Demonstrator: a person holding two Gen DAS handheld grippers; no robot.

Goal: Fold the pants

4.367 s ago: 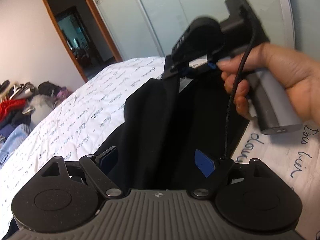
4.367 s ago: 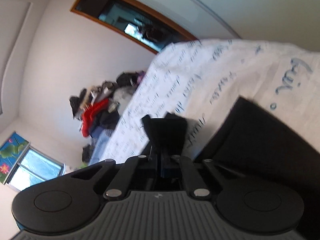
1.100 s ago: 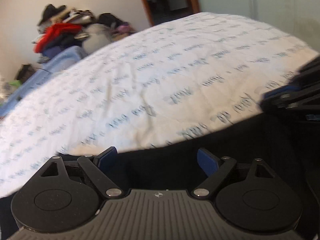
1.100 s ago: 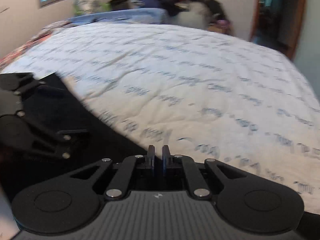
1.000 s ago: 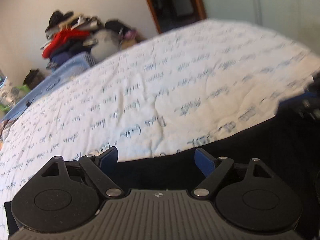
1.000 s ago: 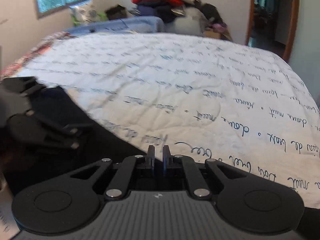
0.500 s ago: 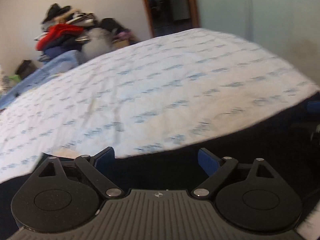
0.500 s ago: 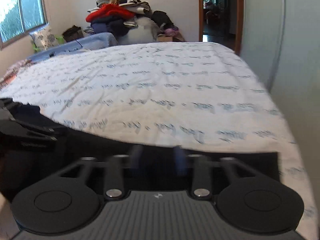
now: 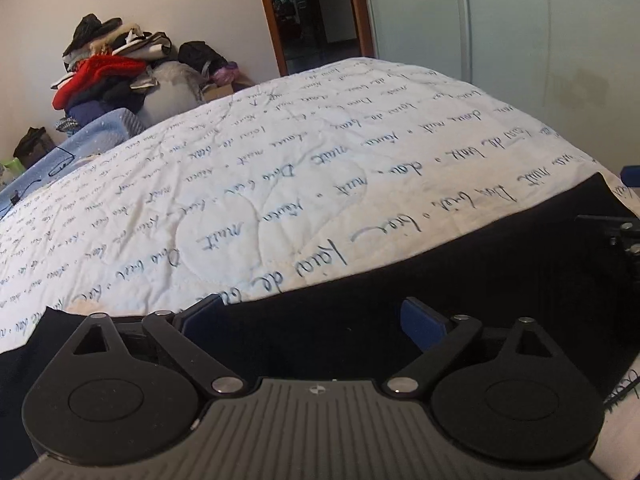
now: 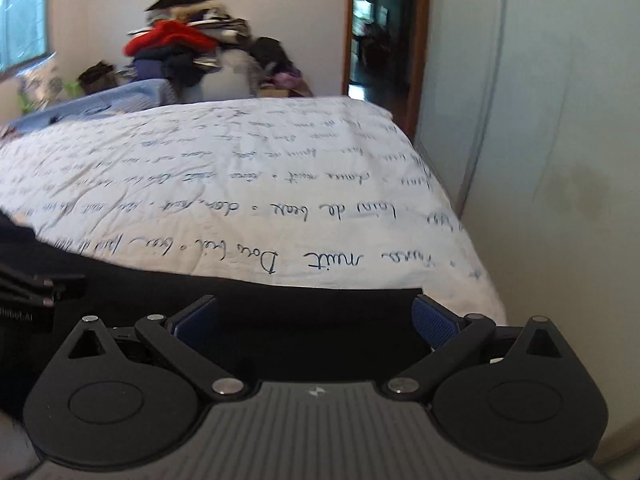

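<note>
Black pants (image 9: 460,268) lie flat along the near edge of the bed, also in the right wrist view (image 10: 280,308). My left gripper (image 9: 314,320) is open and empty, low over the pants. My right gripper (image 10: 314,320) is open and empty, over the pants' right end near the bed's corner. The right gripper shows at the right edge of the left wrist view (image 9: 616,232); the left gripper shows at the left edge of the right wrist view (image 10: 28,280).
The white quilt with blue writing (image 9: 280,168) covers the bed. A pile of clothes (image 9: 108,76) stands at the far end. A pale wardrobe wall (image 10: 560,160) runs close along the bed's right side. A doorway (image 9: 316,8) opens beyond.
My right gripper has opened and let go of the pants, which now lie flat on the bed. Both grippers have settled low over the fabric.
</note>
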